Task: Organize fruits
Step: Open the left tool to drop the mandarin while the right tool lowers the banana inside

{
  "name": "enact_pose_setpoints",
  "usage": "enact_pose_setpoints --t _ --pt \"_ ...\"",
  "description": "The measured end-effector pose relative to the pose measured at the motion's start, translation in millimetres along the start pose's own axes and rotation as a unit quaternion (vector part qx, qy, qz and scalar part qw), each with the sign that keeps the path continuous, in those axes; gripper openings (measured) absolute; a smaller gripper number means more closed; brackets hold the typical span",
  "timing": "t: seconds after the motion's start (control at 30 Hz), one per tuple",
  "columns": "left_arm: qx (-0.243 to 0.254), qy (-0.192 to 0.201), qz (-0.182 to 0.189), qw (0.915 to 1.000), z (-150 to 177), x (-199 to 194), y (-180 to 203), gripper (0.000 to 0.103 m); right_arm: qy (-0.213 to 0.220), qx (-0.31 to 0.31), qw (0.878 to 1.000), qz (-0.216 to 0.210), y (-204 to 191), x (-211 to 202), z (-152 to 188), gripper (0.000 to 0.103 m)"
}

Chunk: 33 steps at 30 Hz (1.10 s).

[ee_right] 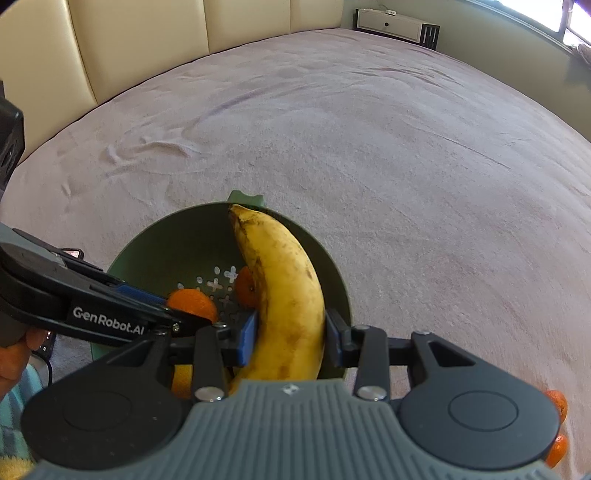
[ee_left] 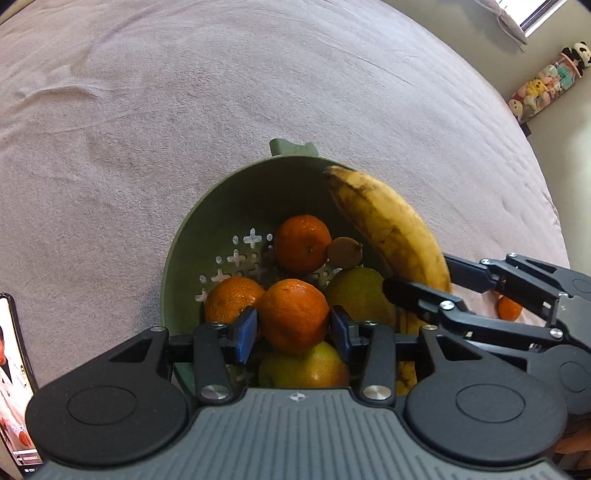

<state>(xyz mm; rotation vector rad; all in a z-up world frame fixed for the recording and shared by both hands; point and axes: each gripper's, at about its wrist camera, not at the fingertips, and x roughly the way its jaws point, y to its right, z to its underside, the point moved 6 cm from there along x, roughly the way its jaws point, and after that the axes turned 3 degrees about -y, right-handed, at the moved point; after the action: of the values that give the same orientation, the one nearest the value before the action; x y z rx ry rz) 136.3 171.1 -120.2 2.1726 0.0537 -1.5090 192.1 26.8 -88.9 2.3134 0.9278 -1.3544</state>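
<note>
A wide pinkish-grey bedspread (ee_right: 369, 147) fills both views. A cream padded headboard (ee_right: 147, 33) stands upper left, a bright window (ee_right: 576, 22) upper right, stuffed toys (ee_left: 546, 81) at the right edge.

Mandarins in left wrist view: four – three inside colander (ee_left: 192, 236), at 12 o'clock (ee_left: 302, 243), 9 o'clock (ee_left: 232, 299), centre (ee_left: 293, 314); one outside on bedspread, 3 o'clock (ee_left: 509, 308).
Yellow-green fruits: two (ee_left: 356, 291) (ee_left: 304, 367).
Kiwi: one (ee_left: 344, 252).
Banana: one (ee_left: 388, 221).
Colander: one.
Grippers: two.
</note>
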Motion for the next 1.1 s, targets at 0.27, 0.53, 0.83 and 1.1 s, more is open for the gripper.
enact_pose_setpoints --t 0.27,0.53,0.83,1.1 --pt "0.005 -0.001 -0.006 1.0000 -1.9 -5.0 2.8 0.062 -0.011 -0.009 1.000 0.008 1.8 4.4 -1.2 0.036" --pt "0.016 0.015 -0.006 0.9997 -3.9 -24.8 8.4 0.072 -0.015 -0.026 1.000 0.011 0.2 4.2 -3.5 0.037" --pt "0.031 0.050 -0.057 0.9966 -9.0 -46.0 7.5 0.072 -0.012 -0.116 0.993 0.029 -19.7 9.6 -12.8 0.037" --pt "0.035 0.046 -0.074 0.9956 -9.1 -41.5 4.4 0.072 -0.023 -0.258 0.964 0.054 -36.1 17.9 -19.3 0.036"
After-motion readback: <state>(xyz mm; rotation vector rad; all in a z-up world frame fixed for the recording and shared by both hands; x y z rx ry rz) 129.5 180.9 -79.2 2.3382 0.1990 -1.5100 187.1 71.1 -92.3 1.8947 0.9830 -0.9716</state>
